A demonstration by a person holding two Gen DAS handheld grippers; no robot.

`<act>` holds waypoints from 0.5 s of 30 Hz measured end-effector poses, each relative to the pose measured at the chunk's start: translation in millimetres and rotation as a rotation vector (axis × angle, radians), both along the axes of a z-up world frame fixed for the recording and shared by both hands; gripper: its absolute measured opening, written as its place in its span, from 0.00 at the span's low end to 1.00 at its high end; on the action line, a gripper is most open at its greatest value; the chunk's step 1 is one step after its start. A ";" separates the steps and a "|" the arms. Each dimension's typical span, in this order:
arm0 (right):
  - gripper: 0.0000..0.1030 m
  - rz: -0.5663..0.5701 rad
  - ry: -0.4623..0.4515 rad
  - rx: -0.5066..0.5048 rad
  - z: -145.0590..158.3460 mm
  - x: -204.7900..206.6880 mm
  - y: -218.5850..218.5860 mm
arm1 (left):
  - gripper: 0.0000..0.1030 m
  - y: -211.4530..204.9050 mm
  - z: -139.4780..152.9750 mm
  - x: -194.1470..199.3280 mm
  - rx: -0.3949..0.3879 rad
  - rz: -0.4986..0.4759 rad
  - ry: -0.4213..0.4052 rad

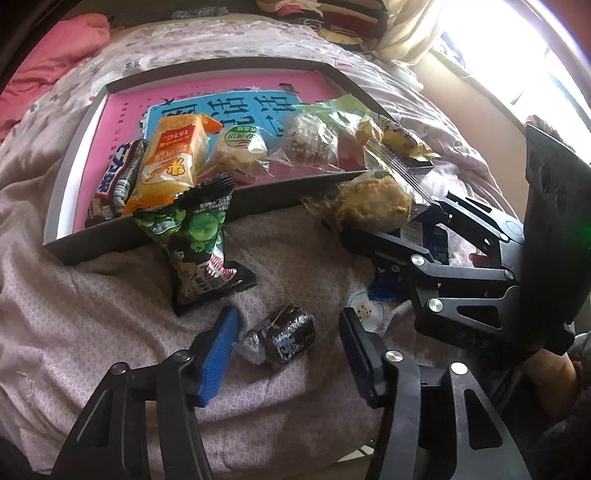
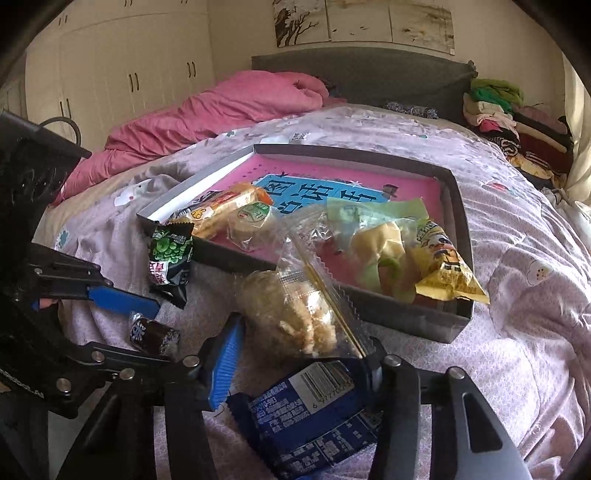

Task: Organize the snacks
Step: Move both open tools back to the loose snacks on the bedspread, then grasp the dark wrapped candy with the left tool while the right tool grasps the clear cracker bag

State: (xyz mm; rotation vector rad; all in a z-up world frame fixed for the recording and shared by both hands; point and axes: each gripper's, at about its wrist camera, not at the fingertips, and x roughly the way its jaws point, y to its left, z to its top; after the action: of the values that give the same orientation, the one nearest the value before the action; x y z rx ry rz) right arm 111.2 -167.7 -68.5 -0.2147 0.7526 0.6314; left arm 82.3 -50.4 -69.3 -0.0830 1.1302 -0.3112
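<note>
Between the blue pads of the left gripper (image 1: 286, 349), one small dark wrapped sweet (image 1: 282, 339) lying on the bedspread, jaws part open with a gap on each side and neither pad pressing on it; between the fingers of the right gripper (image 2: 295, 354), one dark blue packet (image 2: 314, 410) lying flat, with one clear bag holding a pale puffed snack (image 2: 295, 314) leaning over its far end, jaws half open, contact with either pack not clear enough to tell; just beyond, one black-and-green packet (image 1: 195, 251) propped against the near wall of one shallow grey box (image 1: 280, 192), its top edge over the rim; inside the box, on a pink and blue printed sheet, about seven packs in all: one dark bar (image 1: 116, 177) at the left end, one orange bag (image 1: 173, 162) beside it, one small round cake in clear wrap (image 1: 236, 151), one dark round cake in clear wrap (image 1: 314, 142), one green-topped bag (image 2: 373, 240), one yellow bag (image 2: 447, 273) hanging over the right corner, any others too overlapped to count; under everything, a lilac bedspread (image 2: 517, 332) with small cartoon prints; further off, one crumpled pink quilt (image 2: 229, 107), one grey headboard (image 2: 369, 74), one heap of folded clothes (image 2: 513, 118), cream wardrobe doors (image 2: 129, 74), wall pictures (image 2: 362, 22), bright window (image 1: 517, 55) with curtain.
</note>
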 end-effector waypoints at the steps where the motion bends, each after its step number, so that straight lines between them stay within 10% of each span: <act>1: 0.49 0.000 0.002 0.005 0.1 0.4 -0.9 | 0.52 0.4 0.0 0.0 0.000 0.002 -0.001; 15: 0.34 0.018 0.024 0.072 4.7 -3.3 2.2 | 0.37 1.6 -0.5 -2.2 -0.003 -0.010 -0.013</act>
State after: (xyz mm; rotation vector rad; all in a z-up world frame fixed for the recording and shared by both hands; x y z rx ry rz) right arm 107.8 -165.5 -63.8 -0.1484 0.7501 0.6778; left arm 80.1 -48.8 -69.7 -0.0779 1.1180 -0.3224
